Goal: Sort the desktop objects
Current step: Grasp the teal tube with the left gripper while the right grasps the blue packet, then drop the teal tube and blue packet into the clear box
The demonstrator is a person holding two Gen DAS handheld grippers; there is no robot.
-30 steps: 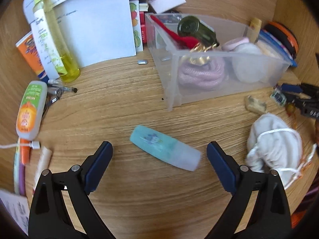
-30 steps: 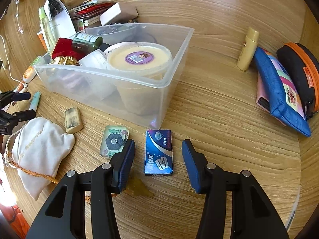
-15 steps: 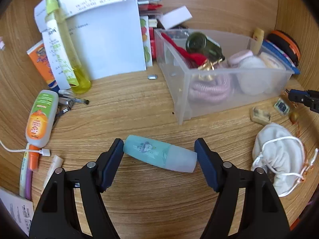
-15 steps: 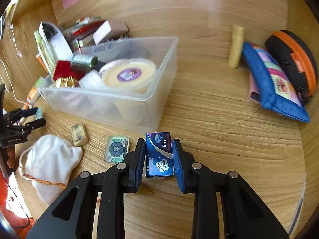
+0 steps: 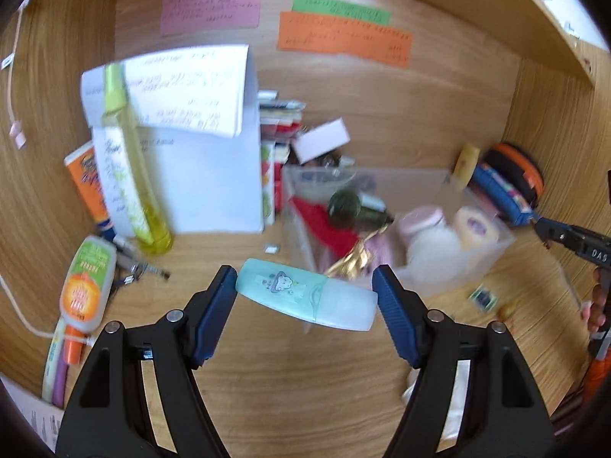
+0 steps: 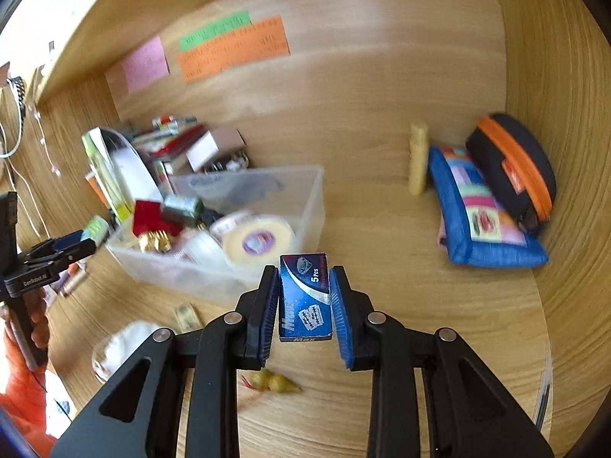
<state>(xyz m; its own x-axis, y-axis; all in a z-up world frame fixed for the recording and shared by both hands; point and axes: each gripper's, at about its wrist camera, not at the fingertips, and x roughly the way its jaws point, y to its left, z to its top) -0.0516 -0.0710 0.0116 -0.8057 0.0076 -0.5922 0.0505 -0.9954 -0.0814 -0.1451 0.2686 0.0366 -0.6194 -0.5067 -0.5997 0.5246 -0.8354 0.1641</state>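
**Left wrist and right wrist views: each gripper clamped on one item above the desk**

Left wrist view showed the left gripper (image 5: 303, 292) with its blue pads pressed on both ends of a teal tube (image 5: 305, 293), held crosswise clear of the wooden desk (image 5: 305, 381). Beyond it sat the clear plastic bin (image 5: 492, 246), crowded with jars and a red item. A yellow-green bottle (image 5: 130, 175) leaned against white papers (image 5: 206, 175) at the left.

Right wrist view showed the right gripper (image 6: 303, 301) closed tight on a blue razor-blade box (image 6: 304, 297), lifted off the desk in front of the bin's near corner. A blue pouch (image 6: 481, 225) and a black case with an orange zip (image 6: 511, 168) lay at the right
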